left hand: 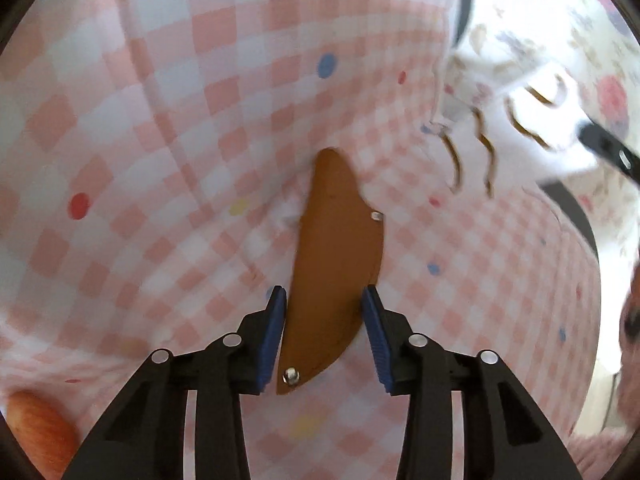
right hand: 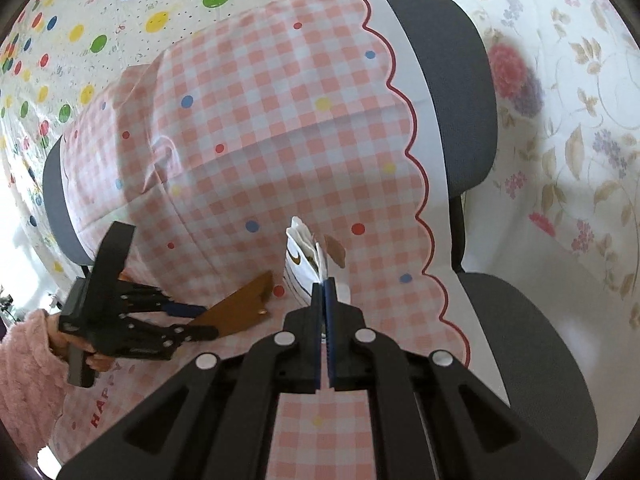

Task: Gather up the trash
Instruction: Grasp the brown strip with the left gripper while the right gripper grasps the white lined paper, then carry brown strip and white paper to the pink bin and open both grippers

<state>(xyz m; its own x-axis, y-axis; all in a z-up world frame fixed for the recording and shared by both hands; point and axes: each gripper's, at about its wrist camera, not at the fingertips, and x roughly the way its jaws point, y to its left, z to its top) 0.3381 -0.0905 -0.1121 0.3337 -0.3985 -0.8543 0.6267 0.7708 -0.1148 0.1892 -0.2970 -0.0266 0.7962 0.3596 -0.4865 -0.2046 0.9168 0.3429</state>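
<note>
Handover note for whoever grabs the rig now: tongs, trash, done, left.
Left tongs: astride the brown leather piece on the checked cloth; left pad touches its edge, right pad looks just clear, so not gripped.
Right tongs: shut on the white paper bag, held upright over the cloth-covered chair.
Done: bag in hand, apparently ready to take trash.
Left: close on the brown piece, drop it in the bag. A reddish round thing at the left view's edge; cannot tell what it is.
</note>
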